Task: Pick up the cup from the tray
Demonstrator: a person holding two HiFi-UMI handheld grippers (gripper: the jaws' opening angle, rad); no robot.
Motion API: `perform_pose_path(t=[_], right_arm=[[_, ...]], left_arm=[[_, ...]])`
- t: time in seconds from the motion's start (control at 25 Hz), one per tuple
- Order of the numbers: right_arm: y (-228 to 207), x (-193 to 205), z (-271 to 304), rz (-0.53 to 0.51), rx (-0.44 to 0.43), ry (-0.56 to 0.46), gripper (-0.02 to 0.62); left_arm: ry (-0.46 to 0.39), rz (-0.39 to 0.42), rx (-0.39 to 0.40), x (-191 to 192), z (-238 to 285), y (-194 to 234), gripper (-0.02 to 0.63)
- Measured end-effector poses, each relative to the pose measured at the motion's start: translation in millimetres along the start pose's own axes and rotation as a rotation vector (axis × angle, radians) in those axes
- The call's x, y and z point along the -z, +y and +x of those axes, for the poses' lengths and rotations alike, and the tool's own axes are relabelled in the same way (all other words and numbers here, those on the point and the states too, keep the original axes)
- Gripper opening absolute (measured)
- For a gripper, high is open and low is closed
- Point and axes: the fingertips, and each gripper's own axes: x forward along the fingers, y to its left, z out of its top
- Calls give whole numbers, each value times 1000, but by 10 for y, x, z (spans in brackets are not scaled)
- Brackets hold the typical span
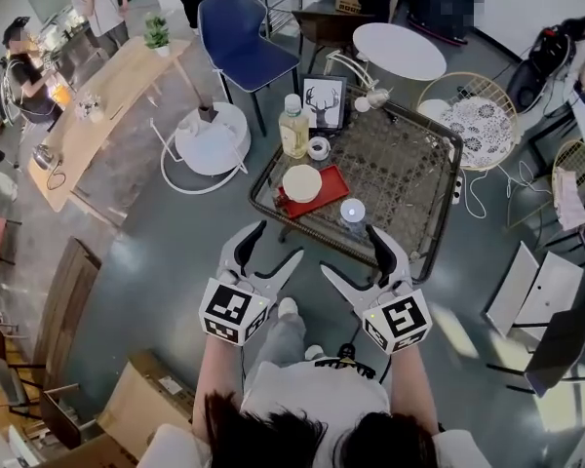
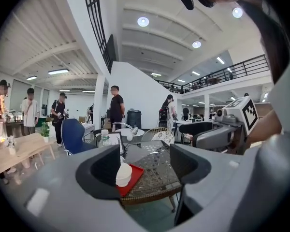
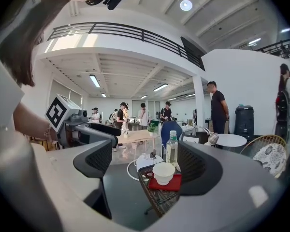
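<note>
A white cup (image 1: 301,182) stands on a red tray (image 1: 324,195) at the near left of a wicker-topped table (image 1: 400,178). Both grippers hover short of the table's near edge, pointing at it. My left gripper (image 1: 278,240) is open and empty, and so is my right gripper (image 1: 349,249). In the left gripper view the cup (image 2: 123,174) shows by the left jaw, far beyond the open gripper (image 2: 145,170), on the tray (image 2: 134,177). In the right gripper view the cup (image 3: 164,172) and tray (image 3: 170,183) sit between the open jaws, well ahead of the gripper (image 3: 147,168).
On the table stand a drink bottle (image 1: 293,126), a tape roll (image 1: 319,148), a framed deer picture (image 1: 324,101) and a small glowing light (image 1: 352,211). A white side table (image 1: 213,139), a blue chair (image 1: 239,37) and a round white table (image 1: 400,51) surround it. People stand further off.
</note>
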Motion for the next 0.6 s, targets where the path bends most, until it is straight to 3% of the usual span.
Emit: perform_pose_path(t=[0.24,0.6], right_arm=[[-125,42,258,9,14,40,433],[-361,61,694,8,39,69,445]], left_arm=[[29,-20,13,73,212,236,304],[115,17,59,225,556,622,304]])
